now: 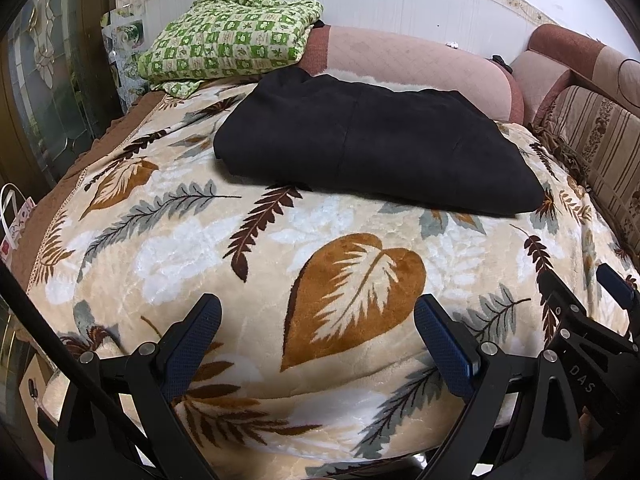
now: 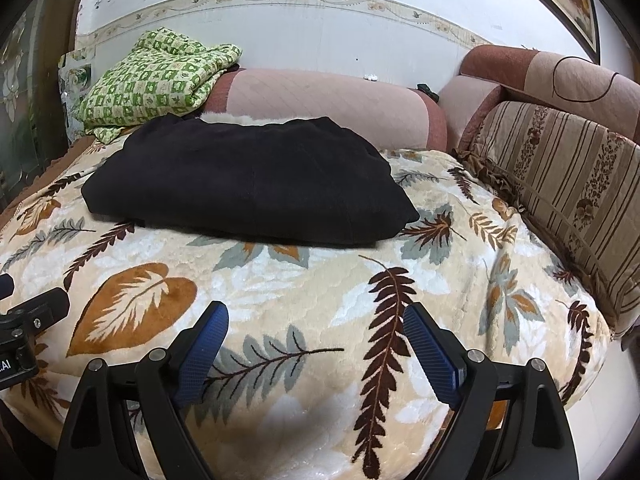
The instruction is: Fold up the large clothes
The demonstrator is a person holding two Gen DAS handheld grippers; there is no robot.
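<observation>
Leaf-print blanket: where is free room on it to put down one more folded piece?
The near half of the leaf-print blanket is bare, between the black folded garment and both open grippers. A narrower strip lies between the garment and the striped cushion. The far left corner is crowded by the green checked quilt.

leaf-print blanket, green checked quilt, striped cushion

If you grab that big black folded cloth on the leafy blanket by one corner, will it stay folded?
Probably not. The black folded cloth looks soft and thick, with sagging rounded edges, so its layers would likely flop open. It seems bulky, so probably heavy for one open gripper. The plush leaf-patterned blanket may drag on it.
</observation>
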